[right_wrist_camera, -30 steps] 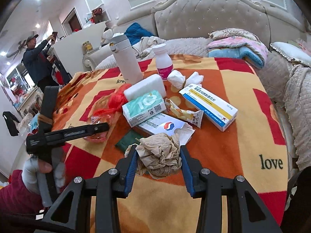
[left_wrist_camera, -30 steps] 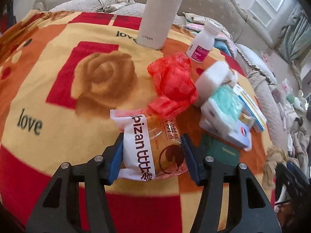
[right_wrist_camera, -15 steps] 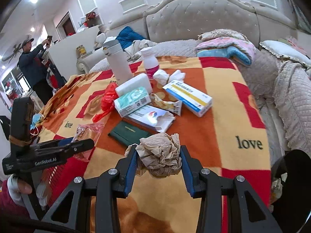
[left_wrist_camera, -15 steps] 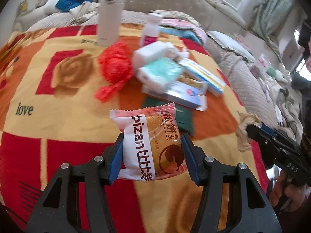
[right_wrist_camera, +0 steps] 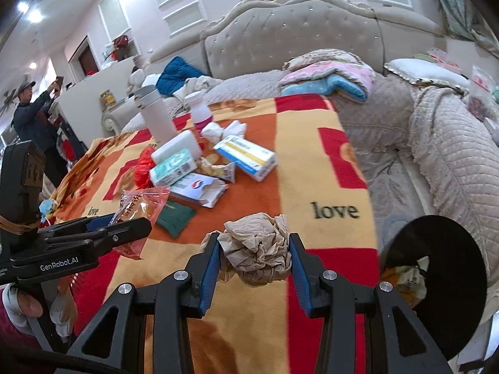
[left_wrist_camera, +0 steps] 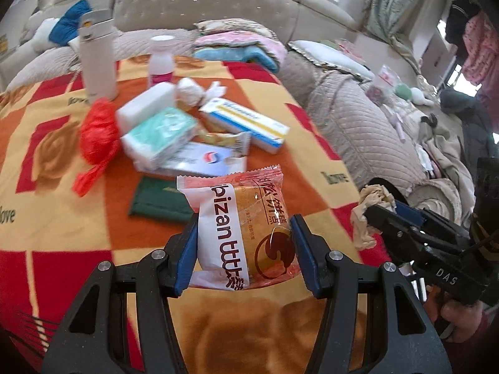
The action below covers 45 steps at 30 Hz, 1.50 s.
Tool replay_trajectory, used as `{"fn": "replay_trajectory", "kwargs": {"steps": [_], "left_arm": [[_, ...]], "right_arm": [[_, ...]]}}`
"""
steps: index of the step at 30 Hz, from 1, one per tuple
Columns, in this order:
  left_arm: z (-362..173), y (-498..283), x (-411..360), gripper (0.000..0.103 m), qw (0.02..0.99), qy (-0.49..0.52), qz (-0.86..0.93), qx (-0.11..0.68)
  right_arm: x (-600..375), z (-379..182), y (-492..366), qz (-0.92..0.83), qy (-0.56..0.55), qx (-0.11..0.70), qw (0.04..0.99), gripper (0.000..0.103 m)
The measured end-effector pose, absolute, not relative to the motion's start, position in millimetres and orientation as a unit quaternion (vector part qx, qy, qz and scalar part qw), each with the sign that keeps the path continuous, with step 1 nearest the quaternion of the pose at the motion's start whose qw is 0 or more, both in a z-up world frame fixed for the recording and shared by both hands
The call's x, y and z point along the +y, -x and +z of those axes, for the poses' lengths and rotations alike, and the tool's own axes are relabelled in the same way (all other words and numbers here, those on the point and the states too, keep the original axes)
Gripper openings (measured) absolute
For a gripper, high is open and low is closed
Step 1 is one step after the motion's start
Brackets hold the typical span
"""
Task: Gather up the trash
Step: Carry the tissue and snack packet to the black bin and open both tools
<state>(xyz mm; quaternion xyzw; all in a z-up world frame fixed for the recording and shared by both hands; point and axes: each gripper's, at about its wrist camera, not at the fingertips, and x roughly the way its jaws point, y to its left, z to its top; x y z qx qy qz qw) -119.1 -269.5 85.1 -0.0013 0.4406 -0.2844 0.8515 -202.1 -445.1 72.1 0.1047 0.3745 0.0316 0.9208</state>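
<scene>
Crinkly red-and-clear plastic marks the snack wrapper (left_wrist_camera: 241,233) we hold clamped between the blue pads of our left gripper (left_wrist_camera: 244,251), lifted above the blanket (left_wrist_camera: 62,218). Our right gripper (right_wrist_camera: 253,257) is closed on the crumpled brown paper (right_wrist_camera: 257,251), which sits squarely between its pads, beside a black bin (right_wrist_camera: 443,268).

Tufted beige headboard (right_wrist_camera: 299,28), quilted bedspread (right_wrist_camera: 446,143), pale walls, ceiling spotlights (right_wrist_camera: 29,11)

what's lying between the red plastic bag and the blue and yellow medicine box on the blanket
In the left wrist view, between the red plastic bag and the medicine box lie a white block and a teal tissue pack.
</scene>
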Motion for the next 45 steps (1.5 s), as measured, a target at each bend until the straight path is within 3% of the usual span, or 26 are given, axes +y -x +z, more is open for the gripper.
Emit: {"fn": "replay_trajectory", "kwargs": {"steps": [45], "left_arm": [[56.3,145.4,-487.2,0.055,0.755,-0.053,-0.448,0.476]], "right_arm": [[-623.5,34.8,276.1,-0.158,-0.181,0.390,0.889,0.041]]}}
